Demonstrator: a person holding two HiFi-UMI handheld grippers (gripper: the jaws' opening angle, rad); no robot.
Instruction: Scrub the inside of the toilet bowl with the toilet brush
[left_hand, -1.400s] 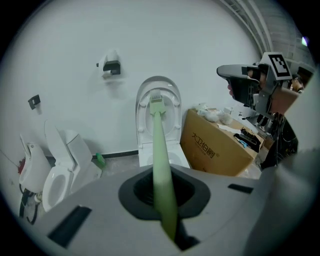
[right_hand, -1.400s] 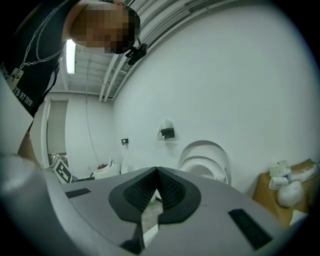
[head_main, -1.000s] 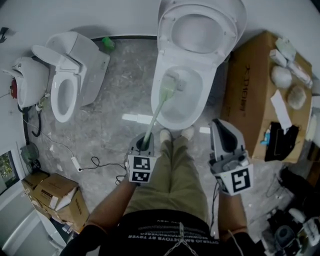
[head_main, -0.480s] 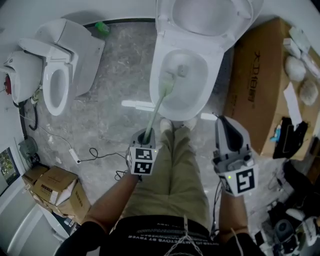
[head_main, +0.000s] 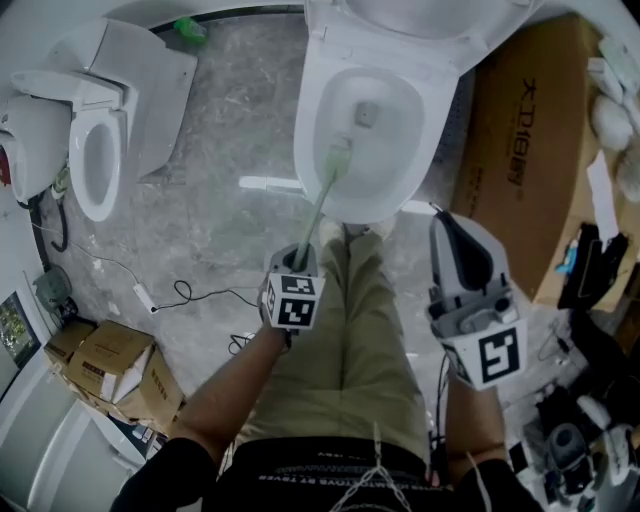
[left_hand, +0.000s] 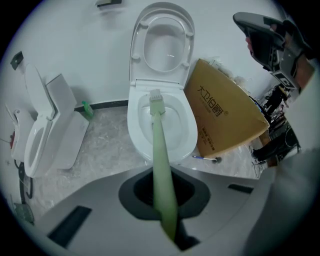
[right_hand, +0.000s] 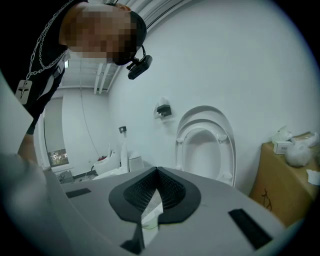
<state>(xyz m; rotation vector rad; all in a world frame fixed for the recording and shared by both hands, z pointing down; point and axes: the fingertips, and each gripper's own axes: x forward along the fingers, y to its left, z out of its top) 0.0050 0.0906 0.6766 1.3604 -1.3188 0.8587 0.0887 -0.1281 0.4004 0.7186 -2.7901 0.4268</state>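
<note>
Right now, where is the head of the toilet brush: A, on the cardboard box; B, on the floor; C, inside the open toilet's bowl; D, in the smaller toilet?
C: the toilet brush, held by the left gripper, has its head down inside the toilet bowl.

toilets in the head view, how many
2. The near toilet straight ahead, lid up, toilet brush in its bowl; a second toilet on the floor at left. A white fixture at the far left edge may be a third, too cropped to tell.
</note>
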